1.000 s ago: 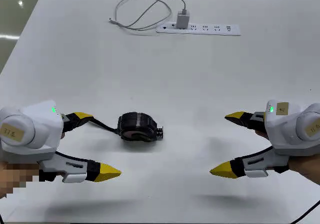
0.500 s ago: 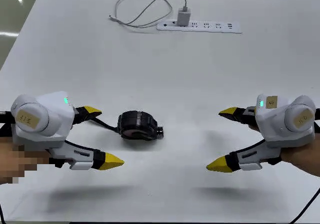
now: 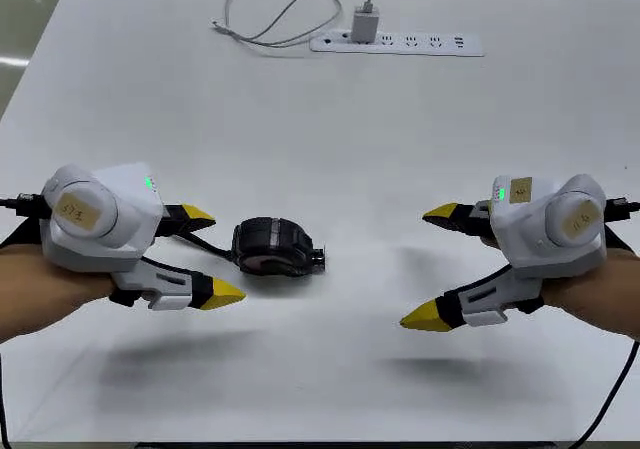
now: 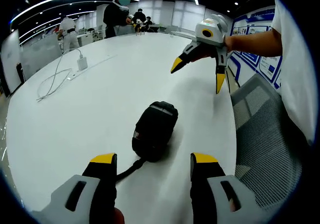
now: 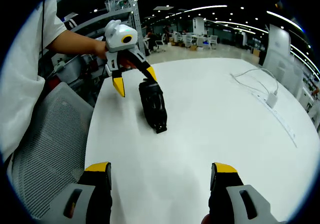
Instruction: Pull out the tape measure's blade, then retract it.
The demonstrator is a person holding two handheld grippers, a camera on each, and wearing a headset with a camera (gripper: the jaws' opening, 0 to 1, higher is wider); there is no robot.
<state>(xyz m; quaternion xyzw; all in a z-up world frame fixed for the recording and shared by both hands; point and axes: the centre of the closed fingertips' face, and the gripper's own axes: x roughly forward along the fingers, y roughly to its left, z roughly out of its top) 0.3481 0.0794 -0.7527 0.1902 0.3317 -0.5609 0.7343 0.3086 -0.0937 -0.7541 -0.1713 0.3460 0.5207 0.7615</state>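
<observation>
Head view showed the tape measure [image 3: 272, 249] lying on the table [image 3: 330, 149], blade wound in, just ahead of my left gripper [image 3: 214, 252], its jaws spread and empty. My right gripper [image 3: 425, 265], likewise released, hung well apart. I judged nothing done yet: pulling and retracting both remained.

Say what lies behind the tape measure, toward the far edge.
Bare table, then a power strip with a charger and looped cable. The tape measure covers the table patch under it.
</observation>
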